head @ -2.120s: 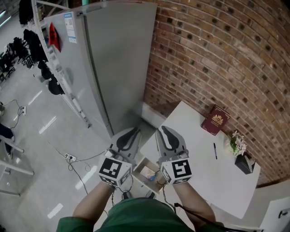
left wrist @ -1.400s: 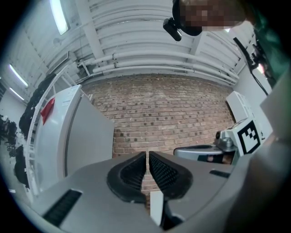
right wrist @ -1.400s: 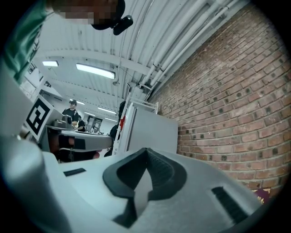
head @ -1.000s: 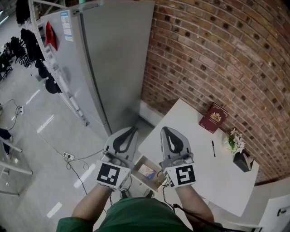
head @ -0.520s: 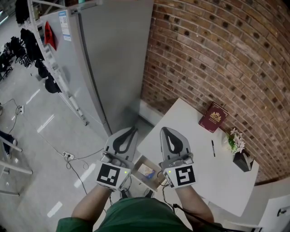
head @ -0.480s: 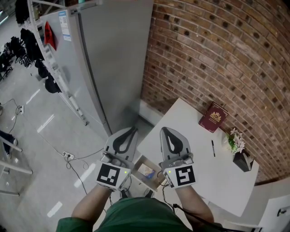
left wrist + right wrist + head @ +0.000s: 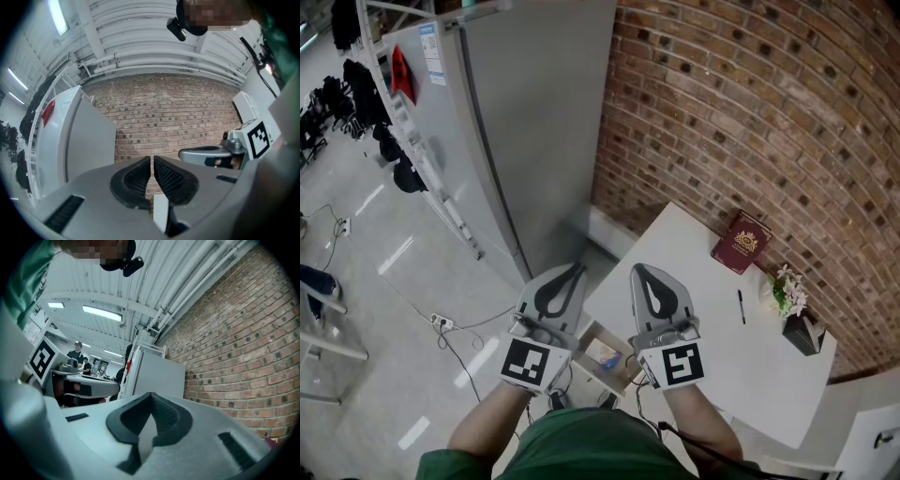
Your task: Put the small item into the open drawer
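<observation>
In the head view both grippers are held side by side at chest height, pointing away from me. My left gripper (image 7: 571, 270) is shut and holds nothing; its pads (image 7: 140, 174) all but meet against the brick wall behind. My right gripper (image 7: 640, 270) is also shut and empty, with its pads (image 7: 161, 414) pressed together. Below and between them, the open drawer (image 7: 596, 330) juts out from the white table (image 7: 694, 272), with some small coloured things inside, partly hidden by the grippers. A thin black pen (image 7: 741, 307) lies on the tabletop, well right of both grippers.
A dark red book (image 7: 742, 242) lies at the table's far edge by the brick wall (image 7: 750, 112). A small flower bunch (image 7: 789, 294) and a black holder (image 7: 804, 336) stand at the right. A tall grey fridge (image 7: 534, 131) is on the left, with cables on the floor (image 7: 441, 323).
About two seconds back the grippers sat slightly differently in view, with the left cube a little higher. Over the last second neither gripper has moved, and both stay shut.
</observation>
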Motion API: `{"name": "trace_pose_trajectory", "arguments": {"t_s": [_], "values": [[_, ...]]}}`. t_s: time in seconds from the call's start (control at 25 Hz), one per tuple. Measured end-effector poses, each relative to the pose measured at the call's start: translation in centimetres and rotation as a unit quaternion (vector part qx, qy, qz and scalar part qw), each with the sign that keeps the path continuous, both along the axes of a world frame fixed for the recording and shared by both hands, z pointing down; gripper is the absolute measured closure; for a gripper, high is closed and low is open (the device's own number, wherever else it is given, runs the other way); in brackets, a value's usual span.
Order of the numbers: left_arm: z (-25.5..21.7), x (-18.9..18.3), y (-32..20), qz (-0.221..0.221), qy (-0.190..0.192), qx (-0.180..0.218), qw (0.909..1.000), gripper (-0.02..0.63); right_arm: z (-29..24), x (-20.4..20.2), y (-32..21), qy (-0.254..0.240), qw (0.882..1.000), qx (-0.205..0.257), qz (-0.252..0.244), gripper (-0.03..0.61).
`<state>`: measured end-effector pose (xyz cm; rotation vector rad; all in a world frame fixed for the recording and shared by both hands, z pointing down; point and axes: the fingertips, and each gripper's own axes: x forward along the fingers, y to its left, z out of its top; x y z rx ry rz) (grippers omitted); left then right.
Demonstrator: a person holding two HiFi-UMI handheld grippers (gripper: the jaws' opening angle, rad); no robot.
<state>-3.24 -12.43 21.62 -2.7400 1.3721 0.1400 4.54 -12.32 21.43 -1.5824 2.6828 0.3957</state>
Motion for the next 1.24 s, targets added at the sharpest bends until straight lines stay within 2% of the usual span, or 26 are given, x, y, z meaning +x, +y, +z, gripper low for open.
{"name": "trace_pose_trajectory", "arguments": {"t_s": [0.8,1.24], "values": [[0.6,0.8,0.7,0.002,-0.006,-0.003,1.0000,0.592,0.5,0.5,0.6,-0.004,1.000,-0.005,-0.006,0.575],[1.1,2.4,1.0,0.003,-0.012,-0.006,0.9999,0.592,0.9,2.2,0.9,-0.004,1.000,-0.007,-0.004,0.575]]}}
